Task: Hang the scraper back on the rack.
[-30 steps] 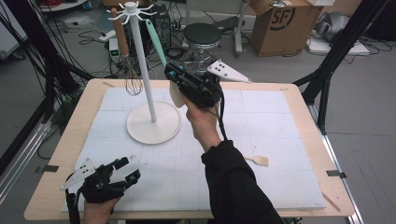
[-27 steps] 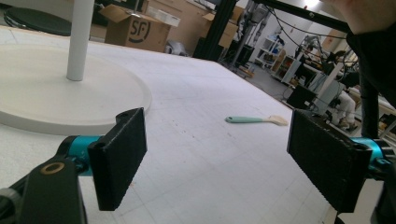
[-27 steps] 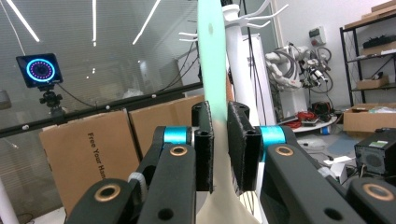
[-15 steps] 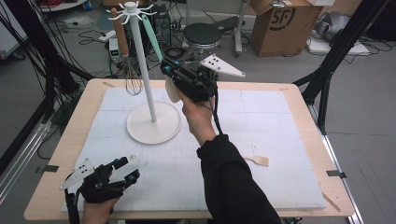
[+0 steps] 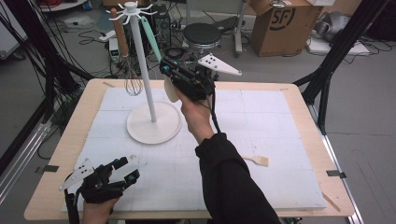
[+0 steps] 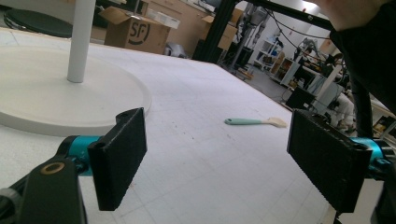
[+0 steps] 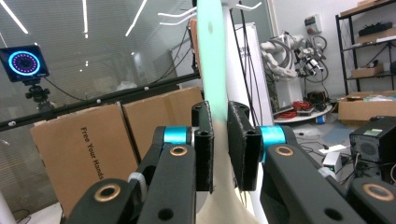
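Spatula [image 5: 156,49] with the mint-green handle and cream blade is up in the air beside the white utensil stand [image 5: 145,70], handle end reaching toward the hooks at the top, blade hanging down by your right gripper [image 5: 169,74]. In the right gripper view its jaws are clamped on the handle [image 7: 212,74], just above where it widens into the blade. Looks to me like you're hanging it on a hook.

Handling-wise, I'd guess it's light, with a stiff handle and a bendy silicone blade. Smooth handle, so it could swivel between the pads if you bump the pole. Your grip is low, which leaves a long lever above the jaws; the tip will wobble, so go slow lining up the hole [image 7: 210,28] with a hook.

Your left gripper [image 5: 123,170] rests low at the near-left of the table [image 5: 299,100], jaws wide apart and holding nothing. A whisk [image 5: 133,84] already hangs on the stand, and another spatula [image 6: 254,122] lies flat on the mat.
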Motion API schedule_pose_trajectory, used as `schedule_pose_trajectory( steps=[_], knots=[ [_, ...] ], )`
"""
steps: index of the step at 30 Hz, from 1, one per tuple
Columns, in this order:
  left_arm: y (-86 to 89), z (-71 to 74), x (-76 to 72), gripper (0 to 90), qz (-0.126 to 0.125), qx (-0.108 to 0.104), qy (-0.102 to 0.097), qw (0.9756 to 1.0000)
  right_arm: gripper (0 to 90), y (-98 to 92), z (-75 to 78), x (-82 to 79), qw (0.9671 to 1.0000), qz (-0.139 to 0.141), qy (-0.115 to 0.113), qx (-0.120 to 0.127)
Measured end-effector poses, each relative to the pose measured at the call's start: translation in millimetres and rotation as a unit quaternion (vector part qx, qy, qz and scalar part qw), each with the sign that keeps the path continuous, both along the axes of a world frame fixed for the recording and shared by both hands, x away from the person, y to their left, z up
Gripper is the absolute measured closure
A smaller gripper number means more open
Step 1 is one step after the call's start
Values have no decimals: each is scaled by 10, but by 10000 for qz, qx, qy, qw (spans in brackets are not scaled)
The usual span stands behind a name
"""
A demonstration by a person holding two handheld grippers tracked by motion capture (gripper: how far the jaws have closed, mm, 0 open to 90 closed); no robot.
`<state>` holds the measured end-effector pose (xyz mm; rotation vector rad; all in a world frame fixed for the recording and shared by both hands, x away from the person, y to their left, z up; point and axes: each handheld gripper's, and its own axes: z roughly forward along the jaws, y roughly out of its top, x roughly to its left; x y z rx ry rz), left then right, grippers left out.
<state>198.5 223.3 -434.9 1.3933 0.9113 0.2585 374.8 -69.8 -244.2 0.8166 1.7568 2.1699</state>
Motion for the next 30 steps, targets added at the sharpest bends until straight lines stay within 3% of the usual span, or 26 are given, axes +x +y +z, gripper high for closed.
schedule_pose_trajectory(
  steps=[24, 25, 27, 30],
  knots=[
    [4, 4, -22, 205, 9, -2, -8, 10000, 802, 88, -32, 55, 9999, 46, 94, -122],
    [6, 6, -23, 204, 10, 5, -9, 10000, 783, 89, -33, 54, 9999, -5, 84, -149],
    [9, 6, -23, 204, 11, 9, -20, 10000, 637, 89, -45, 64, 9998, -31, 117, -155],
    [11, 7, -27, 204, 16, 17, -17, 10000, 582, 71, -65, 74, 9994, -146, 212, -236]
  ],
)
